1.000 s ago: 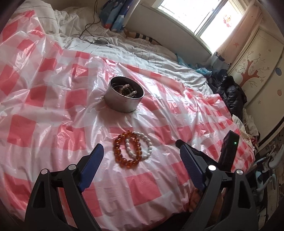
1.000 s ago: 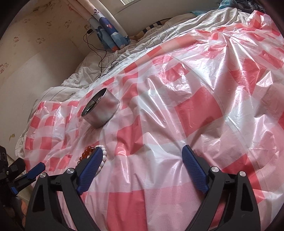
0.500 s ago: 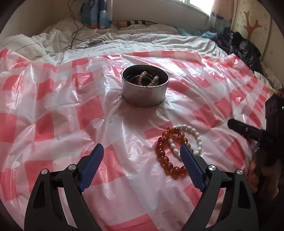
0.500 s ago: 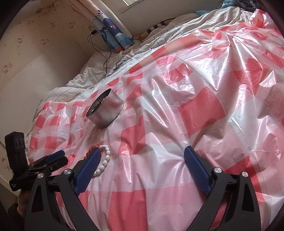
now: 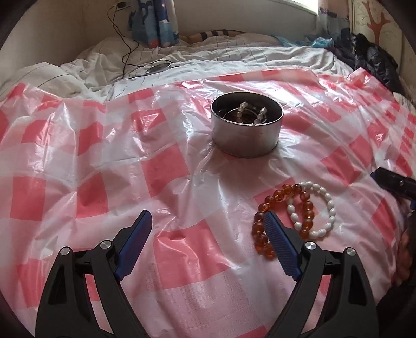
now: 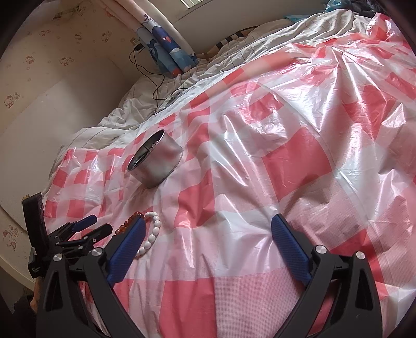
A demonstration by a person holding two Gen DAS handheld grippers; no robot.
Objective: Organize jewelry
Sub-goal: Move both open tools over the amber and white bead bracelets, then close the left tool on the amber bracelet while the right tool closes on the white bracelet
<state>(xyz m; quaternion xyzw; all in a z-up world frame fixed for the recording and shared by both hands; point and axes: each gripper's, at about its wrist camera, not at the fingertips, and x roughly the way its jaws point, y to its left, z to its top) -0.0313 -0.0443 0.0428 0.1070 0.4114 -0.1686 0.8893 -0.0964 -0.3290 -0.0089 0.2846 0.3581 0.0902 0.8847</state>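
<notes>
An amber bead bracelet [image 5: 275, 205] and a white bead bracelet [image 5: 325, 205] lie overlapped on the pink checked plastic sheet [image 5: 104, 169]. A round metal tin [image 5: 245, 131] with beaded jewelry inside stands beyond them. My left gripper [image 5: 208, 223] is open and empty; its right finger covers part of the amber bracelet. In the right wrist view the tin [image 6: 158, 163] sits at left and the white bracelet [image 6: 152, 234] shows beside the left finger. My right gripper [image 6: 208, 228] is open and empty over bare sheet. The left gripper [image 6: 88, 228] shows at that view's lower left.
A rumpled white duvet [image 5: 208, 57] with a black cable [image 5: 124, 52] and a blue patterned curtain [image 5: 156, 23] lie behind the sheet. Dark clothing [image 5: 374, 57] is heaped at the far right. The right gripper's tip [image 5: 392, 180] enters at the right edge.
The left gripper has swung left, so the bracelets and tin shifted from centre to the right of its view. The right gripper moved slightly; the left gripper came into its view.
</notes>
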